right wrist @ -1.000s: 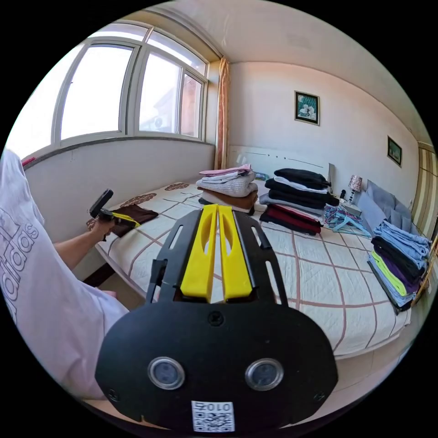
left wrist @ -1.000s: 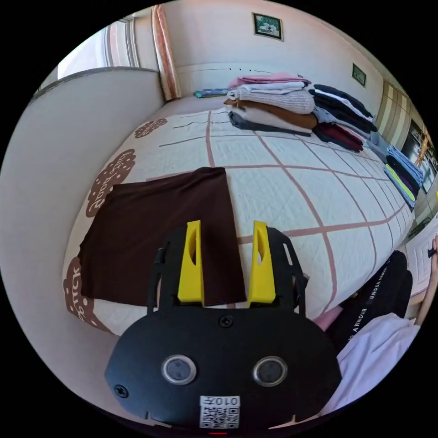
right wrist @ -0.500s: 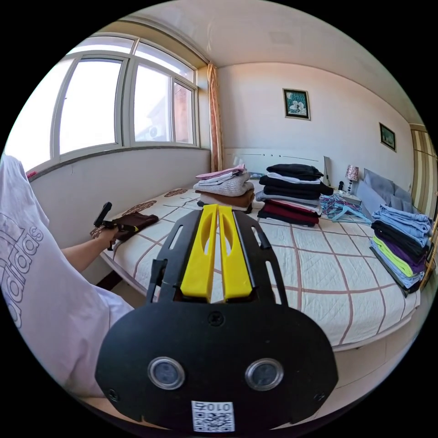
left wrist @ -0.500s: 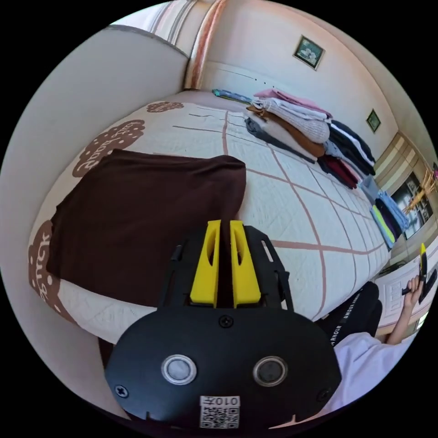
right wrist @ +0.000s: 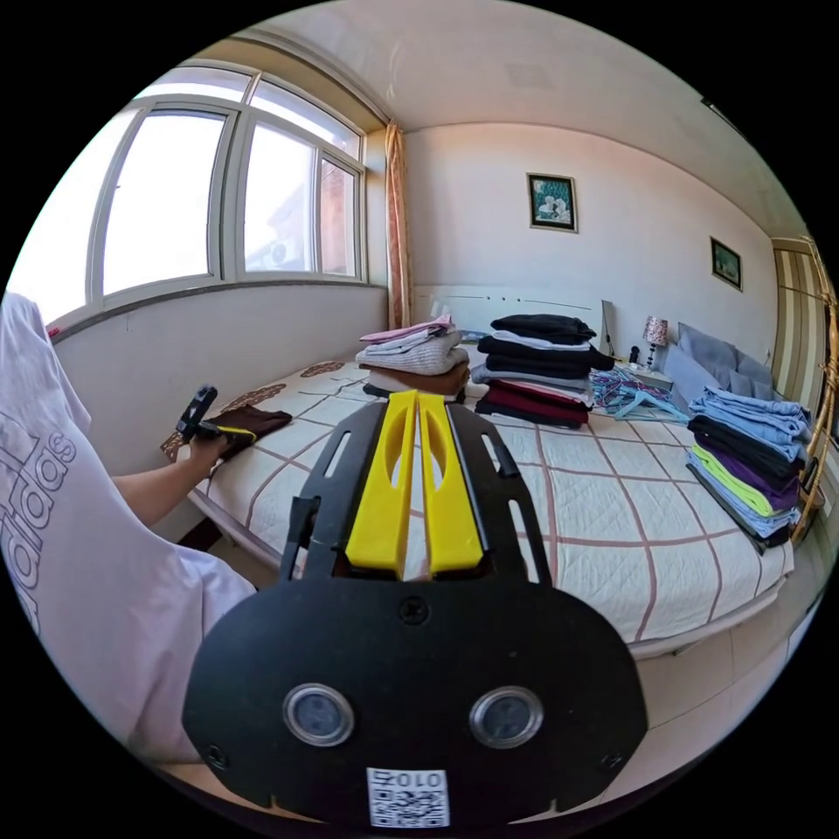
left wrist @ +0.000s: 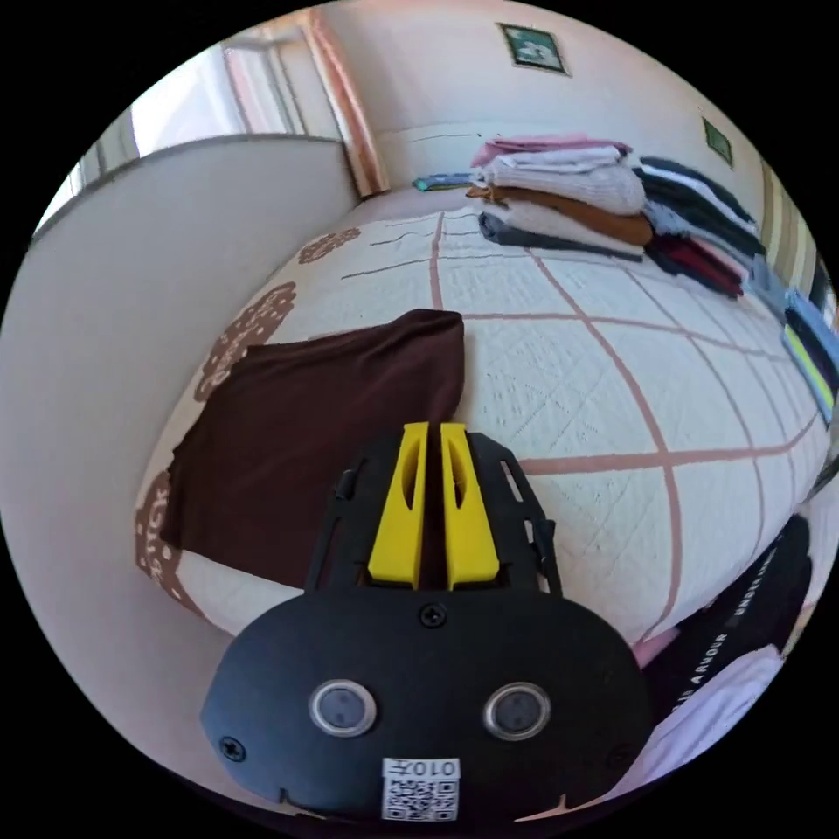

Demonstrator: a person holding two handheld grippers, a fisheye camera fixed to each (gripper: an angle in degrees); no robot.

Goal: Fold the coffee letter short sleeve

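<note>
The coffee-brown short sleeve (left wrist: 315,437) lies folded near the corner of the bed (left wrist: 612,393) by the wall, its near edge hidden behind the left hand-held gripper (left wrist: 430,437), whose jaws are drawn together; whether they pinch cloth cannot be told. The right hand-held gripper (right wrist: 418,406) has its jaws closed on nothing, held over the bed well apart from the shirt. No lettering on the garment can be made out.

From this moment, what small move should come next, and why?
Probably slide the folded brown shirt toward the stacks of folded clothes. It lies as a neat rectangle at the bed corner, and the left hand-held gripper appears shut on its near edge.
</note>
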